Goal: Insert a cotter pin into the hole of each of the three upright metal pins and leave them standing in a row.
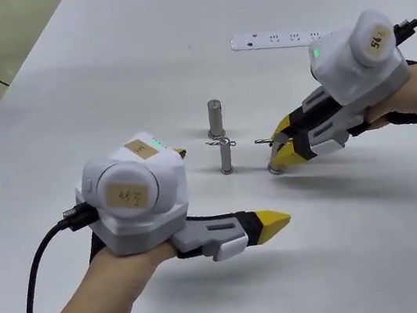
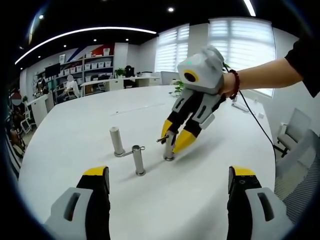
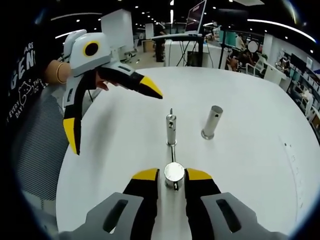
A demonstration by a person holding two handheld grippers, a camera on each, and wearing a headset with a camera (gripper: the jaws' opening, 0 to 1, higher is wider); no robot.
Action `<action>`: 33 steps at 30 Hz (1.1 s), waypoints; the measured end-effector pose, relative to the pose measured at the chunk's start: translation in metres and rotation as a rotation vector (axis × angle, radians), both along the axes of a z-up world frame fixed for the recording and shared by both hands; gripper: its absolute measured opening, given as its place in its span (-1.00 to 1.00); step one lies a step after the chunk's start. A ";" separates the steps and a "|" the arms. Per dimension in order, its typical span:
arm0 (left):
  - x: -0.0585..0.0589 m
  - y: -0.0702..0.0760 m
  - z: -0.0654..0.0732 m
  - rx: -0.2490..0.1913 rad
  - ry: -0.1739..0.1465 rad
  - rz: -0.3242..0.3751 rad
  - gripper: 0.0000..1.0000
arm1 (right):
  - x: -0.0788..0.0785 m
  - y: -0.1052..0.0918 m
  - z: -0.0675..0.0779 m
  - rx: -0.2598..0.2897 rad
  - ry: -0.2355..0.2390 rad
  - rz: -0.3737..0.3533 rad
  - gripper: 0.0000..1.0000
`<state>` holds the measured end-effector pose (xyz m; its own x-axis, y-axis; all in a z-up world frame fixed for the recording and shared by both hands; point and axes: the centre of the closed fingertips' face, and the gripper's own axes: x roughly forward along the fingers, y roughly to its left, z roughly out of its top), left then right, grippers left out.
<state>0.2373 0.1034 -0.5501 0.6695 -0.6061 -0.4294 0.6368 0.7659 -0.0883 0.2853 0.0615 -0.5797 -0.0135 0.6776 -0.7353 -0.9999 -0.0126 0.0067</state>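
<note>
Three upright metal pins stand in a short row on the white table. The far pin is tilted in the right gripper view, and a small wire piece lies at its foot. A cotter pin goes through the top of the middle pin. My right gripper is shut on the third pin, whose round top sits between the yellow fingertips. A thin cotter pin sticks out of that pin's side. My left gripper hovers open in front of the row, apart from the pins.
A white power strip lies at the back of the table. A black cable trails from the left gripper. The table's left edge runs diagonally, with floor beyond it.
</note>
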 end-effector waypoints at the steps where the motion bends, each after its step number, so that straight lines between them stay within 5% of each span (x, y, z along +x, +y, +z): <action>1: 0.000 0.000 0.000 0.000 0.000 0.001 0.97 | 0.000 0.000 0.001 0.001 -0.003 -0.003 -0.64; 9: 0.000 0.001 0.002 0.000 -0.007 0.000 0.97 | 0.004 0.009 0.019 0.099 0.047 -0.119 -0.44; 19: 0.003 0.005 0.006 0.002 -0.017 0.009 0.97 | 0.017 0.030 0.042 0.265 0.169 -0.301 -0.21; 33: 0.008 0.009 0.009 0.001 -0.031 0.028 0.97 | 0.051 0.059 0.045 0.361 0.084 -0.431 -0.19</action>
<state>0.2448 0.1122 -0.5416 0.6992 -0.5869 -0.4084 0.6178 0.7834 -0.0681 0.3365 0.1209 -0.5344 0.2713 0.8429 -0.4647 -0.9114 0.3801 0.1574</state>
